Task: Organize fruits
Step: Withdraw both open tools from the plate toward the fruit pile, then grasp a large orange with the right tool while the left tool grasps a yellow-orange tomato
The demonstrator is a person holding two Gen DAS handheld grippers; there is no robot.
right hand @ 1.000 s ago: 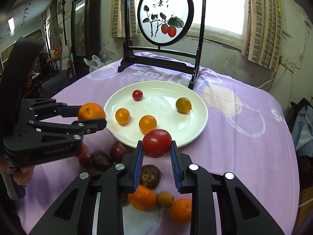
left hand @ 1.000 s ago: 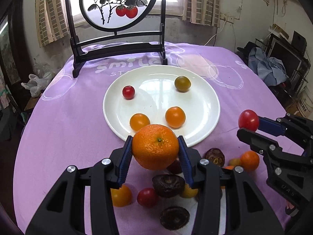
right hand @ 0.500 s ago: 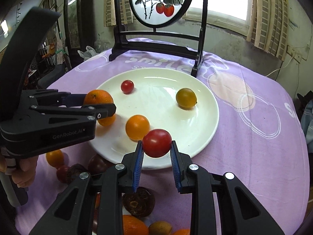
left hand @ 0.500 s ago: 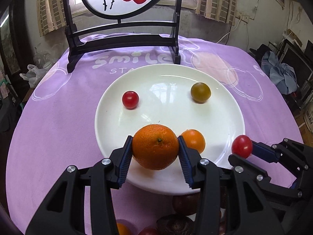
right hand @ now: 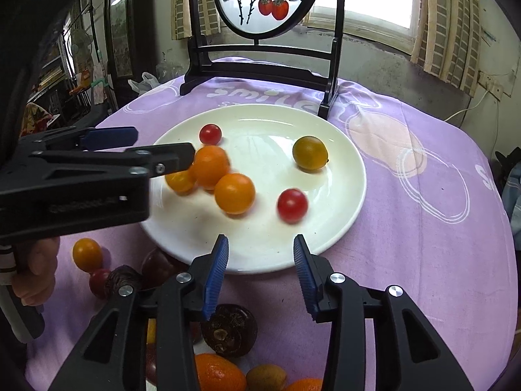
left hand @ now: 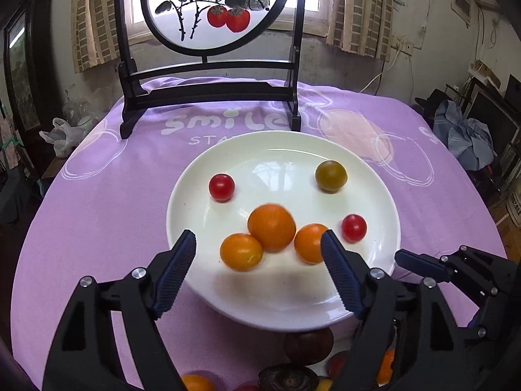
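A white plate (left hand: pixel 374 280) (right hand: pixel 260 254) on the purple cloth holds several fruits. The orange (left hand: pixel 272 227) (right hand: pixel 211 166) lies blurred at its middle between two orange tomatoes (left hand: pixel 241 251) (left hand: pixel 310 243). A red tomato (left hand: pixel 354 227) (right hand: pixel 292 205), also blurred, lies at the plate's right. A small red tomato (left hand: pixel 221 187) and a green-brown tomato (left hand: pixel 330 175) lie farther back. My left gripper (left hand: pixel 259 270) (right hand: pixel 156 146) is open and empty over the plate's near edge. My right gripper (right hand: pixel 259 273) (left hand: pixel 413 262) is open and empty at the plate's near right rim.
A black wooden stand with a round painted screen (left hand: pixel 208 9) stands behind the plate. Loose fruits lie on the cloth in front of the plate: dark brown ones (right hand: pixel 229 329), an orange one (right hand: pixel 218 373), a yellow tomato (right hand: pixel 87 254).
Both grippers have opened. The orange has dropped from the left gripper onto the plate, and the red tomato from the right gripper; both are still moving.
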